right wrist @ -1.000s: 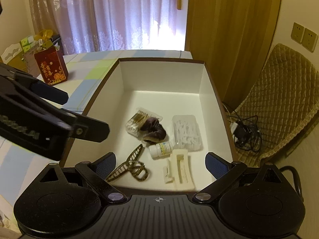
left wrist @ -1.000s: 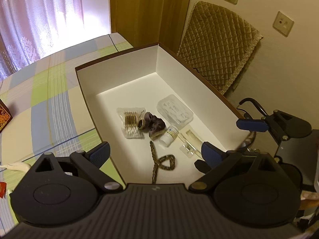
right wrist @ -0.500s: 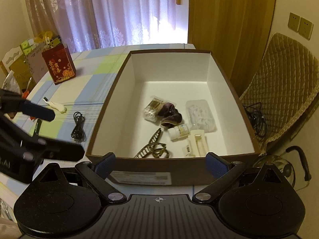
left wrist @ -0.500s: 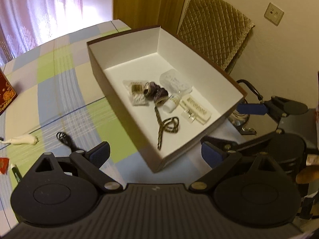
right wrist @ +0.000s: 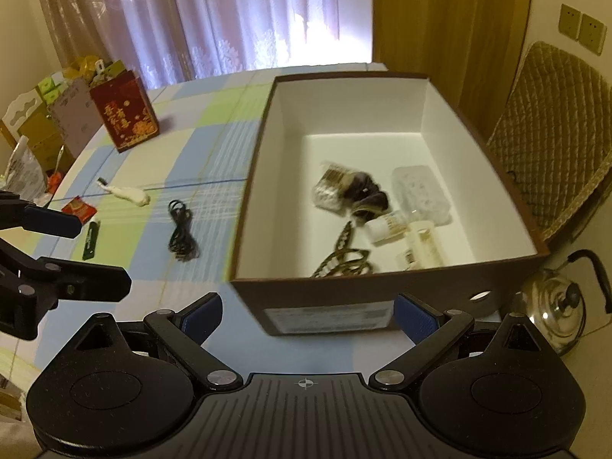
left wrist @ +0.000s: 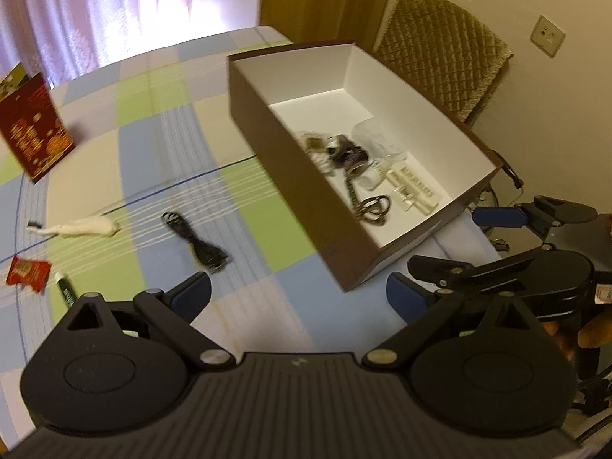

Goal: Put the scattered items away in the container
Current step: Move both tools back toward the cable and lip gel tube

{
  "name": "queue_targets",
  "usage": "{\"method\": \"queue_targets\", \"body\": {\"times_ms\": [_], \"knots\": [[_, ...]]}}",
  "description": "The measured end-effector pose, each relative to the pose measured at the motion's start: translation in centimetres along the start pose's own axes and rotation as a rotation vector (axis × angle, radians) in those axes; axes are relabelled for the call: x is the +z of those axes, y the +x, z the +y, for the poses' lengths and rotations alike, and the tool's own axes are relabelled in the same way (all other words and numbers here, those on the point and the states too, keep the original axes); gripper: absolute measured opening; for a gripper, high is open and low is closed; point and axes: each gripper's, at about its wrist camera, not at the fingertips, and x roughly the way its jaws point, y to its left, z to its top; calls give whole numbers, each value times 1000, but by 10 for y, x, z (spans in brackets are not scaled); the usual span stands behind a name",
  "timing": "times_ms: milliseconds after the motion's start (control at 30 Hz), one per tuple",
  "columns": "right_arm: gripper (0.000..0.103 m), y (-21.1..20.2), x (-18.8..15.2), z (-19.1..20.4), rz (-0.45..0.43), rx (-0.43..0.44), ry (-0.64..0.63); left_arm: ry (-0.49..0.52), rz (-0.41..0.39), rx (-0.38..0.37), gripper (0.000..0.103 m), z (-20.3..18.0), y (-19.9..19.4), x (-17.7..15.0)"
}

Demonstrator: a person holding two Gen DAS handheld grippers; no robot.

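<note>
On the checked blue-green counter (right wrist: pixel 183 153): brown box (right wrist: pixel 344 306), white inside, holding small items, its end label blurred past reading; black cable (right wrist: pixel 181 235) lying left of it. Red gift bag (right wrist: pixel 124 114), gold characters. Lace curtains behind. Left claw (left wrist: pixel 298 296) and right claw (right wrist: pixel 308 315) both spread wide, empty.

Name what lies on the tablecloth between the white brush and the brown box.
A coiled black cable lies between the white brush and the box, clearest in the right wrist view.
</note>
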Motion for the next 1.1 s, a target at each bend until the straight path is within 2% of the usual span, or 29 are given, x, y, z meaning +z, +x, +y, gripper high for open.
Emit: {"method": "queue_targets", "body": {"times_ms": [333,467,1100], "knots": [[101,11,-7,41,56,14,11,-58,24,16,97,42,-14,-20],[101,18,-9,58,81,49,19,-90,39,30,97,64,-19,-32],[101,57,2,146,117,152,-71,-209,43,94,97,152,-50,-72]]}}
